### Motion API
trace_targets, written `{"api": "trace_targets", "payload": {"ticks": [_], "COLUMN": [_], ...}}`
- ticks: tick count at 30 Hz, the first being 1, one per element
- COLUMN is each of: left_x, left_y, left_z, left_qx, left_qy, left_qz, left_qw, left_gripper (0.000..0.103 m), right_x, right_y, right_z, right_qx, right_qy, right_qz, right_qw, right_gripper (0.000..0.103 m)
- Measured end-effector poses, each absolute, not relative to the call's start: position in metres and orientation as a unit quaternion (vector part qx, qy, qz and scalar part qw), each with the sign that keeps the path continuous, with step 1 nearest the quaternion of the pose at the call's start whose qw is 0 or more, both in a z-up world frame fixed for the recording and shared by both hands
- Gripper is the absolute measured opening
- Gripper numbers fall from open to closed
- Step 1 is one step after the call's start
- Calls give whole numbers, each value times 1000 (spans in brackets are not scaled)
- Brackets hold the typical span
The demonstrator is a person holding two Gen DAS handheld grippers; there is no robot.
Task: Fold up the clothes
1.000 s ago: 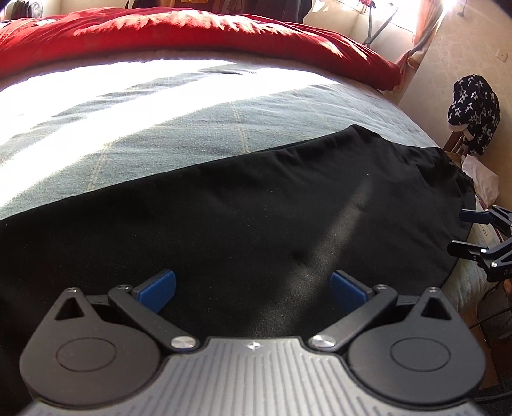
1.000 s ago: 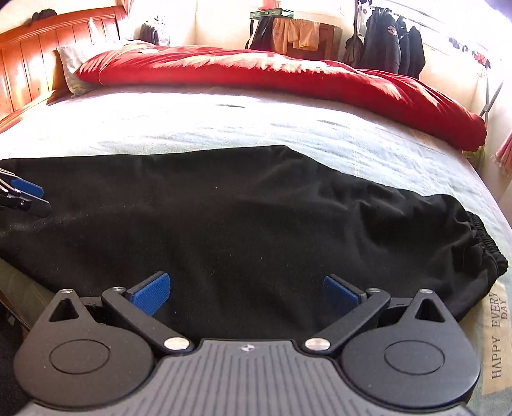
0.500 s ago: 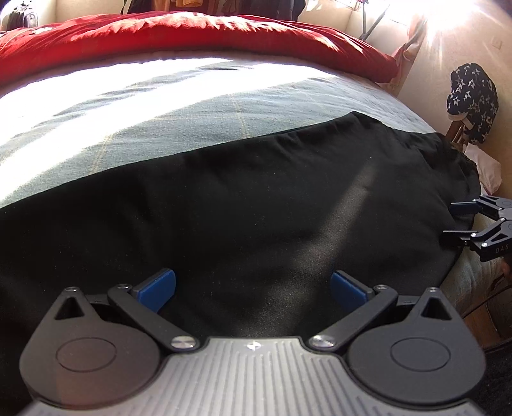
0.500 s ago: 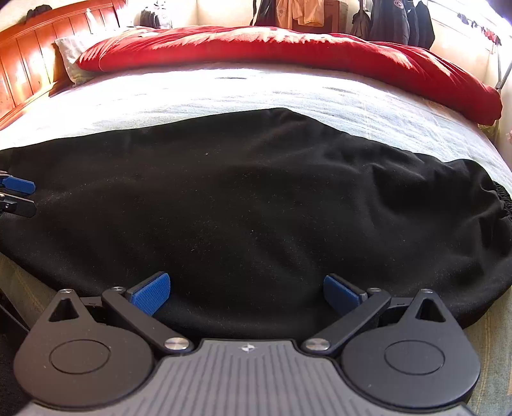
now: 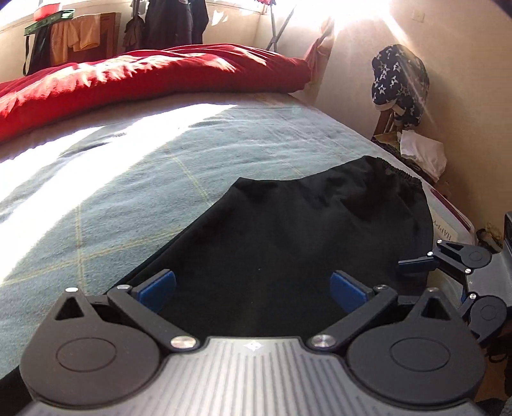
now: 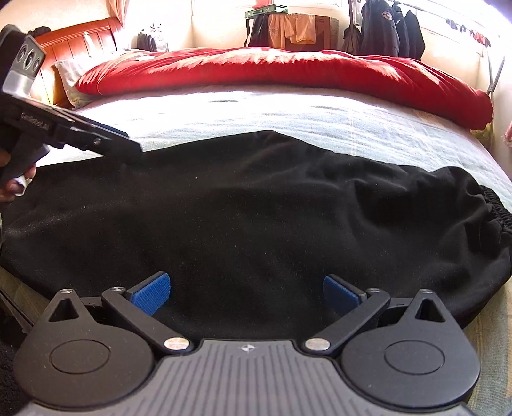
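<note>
A black garment with an elastic waistband lies flat across the near part of the bed. It fills the middle of the right wrist view, waistband at the right. My left gripper is open just above the cloth, holding nothing. My right gripper is open over the garment's near edge, empty. The right gripper also shows at the right edge of the left wrist view. The left gripper shows at the upper left of the right wrist view.
The bed has a pale green checked cover and a red duvet bunched along the far side. A wooden headboard stands at the left. A star-patterned cloth hangs by the wall past the bed's right end. Jackets hang behind.
My left gripper has swung right along the garment toward the waistband and closer to the right gripper. The right gripper has drawn back a little. Both stay open.
</note>
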State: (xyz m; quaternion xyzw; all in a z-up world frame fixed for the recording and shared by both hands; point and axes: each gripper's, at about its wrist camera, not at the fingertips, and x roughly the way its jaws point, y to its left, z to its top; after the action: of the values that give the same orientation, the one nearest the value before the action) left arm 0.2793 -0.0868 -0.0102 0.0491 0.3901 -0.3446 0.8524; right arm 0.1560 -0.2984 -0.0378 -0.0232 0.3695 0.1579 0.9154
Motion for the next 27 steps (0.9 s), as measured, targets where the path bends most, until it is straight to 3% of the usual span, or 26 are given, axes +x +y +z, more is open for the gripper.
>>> {"api": "trace_targets", "payload": {"ticks": [6, 15, 27], "left_x": [318, 301, 278], "left_y": [-98, -90, -89], "left_z": [-47, -4, -33], "left_qx": [38, 41, 57], "left_qy": [421, 390, 456], "left_qz": [-323, -307, -277], "left_qw": [847, 867, 844], "left_gripper": [102, 102, 102], "right_x": [153, 153, 171], "right_y": [-305, -315, -334], "right_z": [-46, -49, -46], "right_qx": [-9, 18, 45], "right_qy": [366, 358, 362], "right_qz": [162, 167, 136], "right_qw": [916, 918, 921], "right_gripper": [103, 103, 103]}}
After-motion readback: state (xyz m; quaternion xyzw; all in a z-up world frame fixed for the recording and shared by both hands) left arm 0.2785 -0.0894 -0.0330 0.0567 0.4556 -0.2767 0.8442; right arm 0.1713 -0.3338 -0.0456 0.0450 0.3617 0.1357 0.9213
